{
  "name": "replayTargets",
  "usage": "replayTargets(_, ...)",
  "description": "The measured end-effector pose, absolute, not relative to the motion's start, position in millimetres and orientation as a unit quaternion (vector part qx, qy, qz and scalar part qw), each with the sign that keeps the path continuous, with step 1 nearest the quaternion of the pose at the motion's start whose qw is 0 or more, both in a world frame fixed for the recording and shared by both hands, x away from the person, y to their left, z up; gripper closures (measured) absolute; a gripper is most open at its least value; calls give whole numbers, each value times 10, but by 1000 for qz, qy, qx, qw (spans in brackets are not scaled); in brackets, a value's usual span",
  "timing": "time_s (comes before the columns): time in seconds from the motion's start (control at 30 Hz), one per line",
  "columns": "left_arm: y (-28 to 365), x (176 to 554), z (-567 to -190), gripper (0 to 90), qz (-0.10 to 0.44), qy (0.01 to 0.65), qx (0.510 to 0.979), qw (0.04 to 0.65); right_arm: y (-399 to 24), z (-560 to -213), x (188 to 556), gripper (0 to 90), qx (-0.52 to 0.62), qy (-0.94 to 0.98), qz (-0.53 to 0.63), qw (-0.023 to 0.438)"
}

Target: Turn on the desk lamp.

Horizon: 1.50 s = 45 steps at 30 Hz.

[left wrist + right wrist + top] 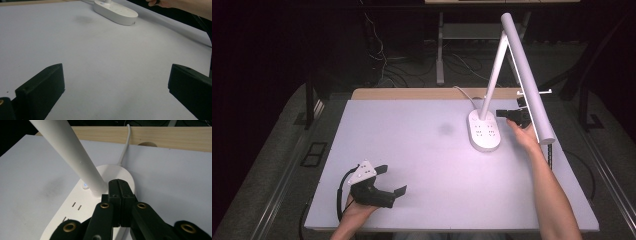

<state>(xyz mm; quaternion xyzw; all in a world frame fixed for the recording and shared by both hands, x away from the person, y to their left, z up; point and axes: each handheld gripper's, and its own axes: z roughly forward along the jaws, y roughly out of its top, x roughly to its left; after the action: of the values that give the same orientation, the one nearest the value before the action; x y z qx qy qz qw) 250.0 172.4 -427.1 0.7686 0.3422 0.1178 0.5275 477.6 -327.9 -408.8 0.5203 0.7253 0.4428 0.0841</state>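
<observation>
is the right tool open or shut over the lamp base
Shut. In the right gripper view the right tool has its two black jaws pressed flat together, nothing between them, above the white lamp base.

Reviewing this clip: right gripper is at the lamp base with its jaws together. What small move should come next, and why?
Probably a short press down onto the lamp base. The right gripper is shut, its tips over the base beside the lamp's stem and a small lit blue dot, seemingly a touch button. The left gripper rests open, far off.

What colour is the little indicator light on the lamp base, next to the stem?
Blue: the indicator light glows on the white lamp base, clearest in the right gripper view.
</observation>
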Motion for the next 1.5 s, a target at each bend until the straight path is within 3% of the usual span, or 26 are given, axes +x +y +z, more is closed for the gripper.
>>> replayTargets(0.57, 1705, 2485, -4260, 0, 118, 337, 769, 530, -3282, -3814, 4471, 894, 496, 740, 445, 91)
replayTargets(0.9, 1712, 2487, -4252, 0, 117, 338, 767, 533, -3231, -3727, 4178, 764, 495, 737, 453, 79)
replayTargets(0.97, 1714, 2485, -4249, 0, 118, 337, 767, 533, -3207, -3700, 4089, 648, 498, 735, 454, 80)
replayTargets(1.03, 1713, 2482, -4245, 0, 119, 335, 767, 534, -3206, -3694, 4061, 609, 499, 731, 459, 75)
replayTargets(1.07, 1713, 2480, -4243, 0, 119, 334, 767, 534, -3206, -3679, 4000, 509, 499, 726, 468, 74)
replayTargets(1.13, 1715, 2479, -4241, 0, 118, 333, 767, 535, -3202, -3670, 3964, 467, 498, 722, 475, 74)
replayTargets(1.2, 1712, 2481, -4242, 0, 117, 333, 767, 536, -3182, -3650, 3900, 366, 496, 720, 479, 75)
replayTargets(1.23, 1711, 2481, -4243, 0, 117, 333, 767, 536, -3167, -3638, 3867, 308, 495, 721, 479, 78)
replayTargets(1.27, 1709, 2481, -4242, 0, 116, 332, 767, 536, -3130, -3619, 3799, 188, 490, 722, 482, 78)
replayTargets(1.4, 1701, 2478, -4240, 0, 115, 330, 768, 536, -3060, -3595, 3634, 53, 470, 734, 484, 86)
replayTargets(1.5, 1697, 2482, -4243, 0, 115, 330, 769, 536, -3012, -3603, 3526, 2, 461, 739, 483, 88)
